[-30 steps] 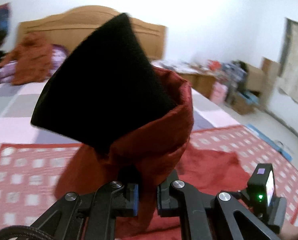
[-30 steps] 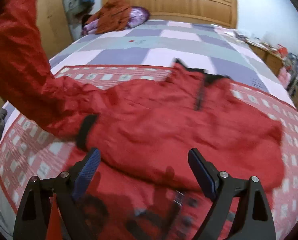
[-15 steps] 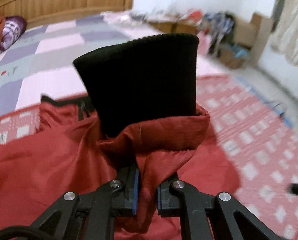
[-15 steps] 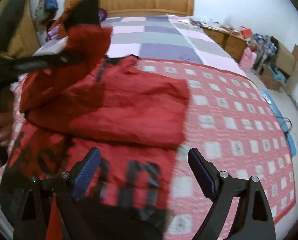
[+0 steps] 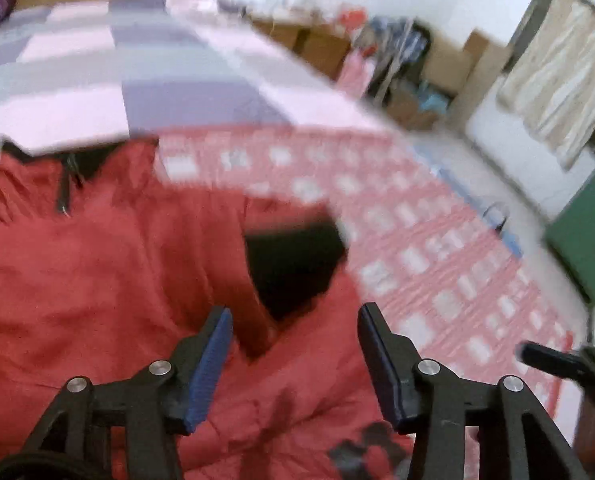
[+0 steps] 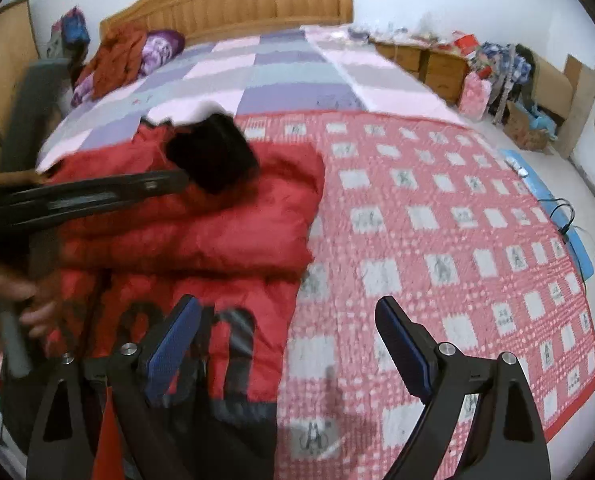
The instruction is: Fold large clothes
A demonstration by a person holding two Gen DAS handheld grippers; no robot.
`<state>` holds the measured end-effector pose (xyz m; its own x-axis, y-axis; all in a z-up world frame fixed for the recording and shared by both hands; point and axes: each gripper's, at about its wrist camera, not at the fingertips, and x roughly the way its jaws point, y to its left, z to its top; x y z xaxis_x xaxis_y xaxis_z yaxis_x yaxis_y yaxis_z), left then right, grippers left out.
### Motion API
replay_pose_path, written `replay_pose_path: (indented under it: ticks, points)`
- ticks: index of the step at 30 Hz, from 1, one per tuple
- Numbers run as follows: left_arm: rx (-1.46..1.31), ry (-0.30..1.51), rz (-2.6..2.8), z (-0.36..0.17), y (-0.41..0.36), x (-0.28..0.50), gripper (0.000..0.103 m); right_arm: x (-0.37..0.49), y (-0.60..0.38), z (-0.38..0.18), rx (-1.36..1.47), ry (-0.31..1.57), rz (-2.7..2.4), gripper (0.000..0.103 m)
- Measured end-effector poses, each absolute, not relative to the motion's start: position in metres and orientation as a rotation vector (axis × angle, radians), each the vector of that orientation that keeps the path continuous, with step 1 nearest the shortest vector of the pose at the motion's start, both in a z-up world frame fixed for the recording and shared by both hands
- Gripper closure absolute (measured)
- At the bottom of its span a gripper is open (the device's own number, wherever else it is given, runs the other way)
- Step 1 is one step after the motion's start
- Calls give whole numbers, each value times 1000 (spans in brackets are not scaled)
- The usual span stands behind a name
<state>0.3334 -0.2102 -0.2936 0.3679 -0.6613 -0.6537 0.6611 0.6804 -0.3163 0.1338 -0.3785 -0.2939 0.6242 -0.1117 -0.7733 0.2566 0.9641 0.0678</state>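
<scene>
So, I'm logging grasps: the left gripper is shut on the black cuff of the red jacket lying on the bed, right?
Not quite. The left gripper is open; the black cuff lies free on the red jacket on the bed, as the left wrist view shows.

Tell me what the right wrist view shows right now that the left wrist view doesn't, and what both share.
Only the right wrist view shows the wooden headboard, the orange garment piled by the pillow, the hand gripping the left tool, and the right gripper, open.

Only the left wrist view shows the left gripper, open and empty, and the curtain.

Both show the red jacket on the red checked blanket, its black cuff lying on top.
</scene>
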Motion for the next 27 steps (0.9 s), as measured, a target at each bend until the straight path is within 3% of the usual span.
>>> replay_pose_path:
  ticks: [6, 13, 17, 20, 23, 27]
  points:
    - [-3, 700, -580, -259, -120, 325, 36, 165, -357, -269, 107, 777, -179, 12]
    - [101, 766, -291, -283, -37, 391, 36, 245, -296, -276, 28, 781, -37, 12]
    - [79, 826, -196, -310, -12, 435, 36, 293, -268, -304, -77, 843, -29, 12]
    - [53, 960, -140, -348, 5, 470, 35, 327, -298, -350, -90, 995, -202, 12]
    - [57, 1078, -150, -390, 5, 496, 30, 338, -350, -384, 160, 1099, -220, 10]
    - [108, 1067, -135, -407, 4, 502, 16, 343, -340, -392, 38, 1068, -201, 7]
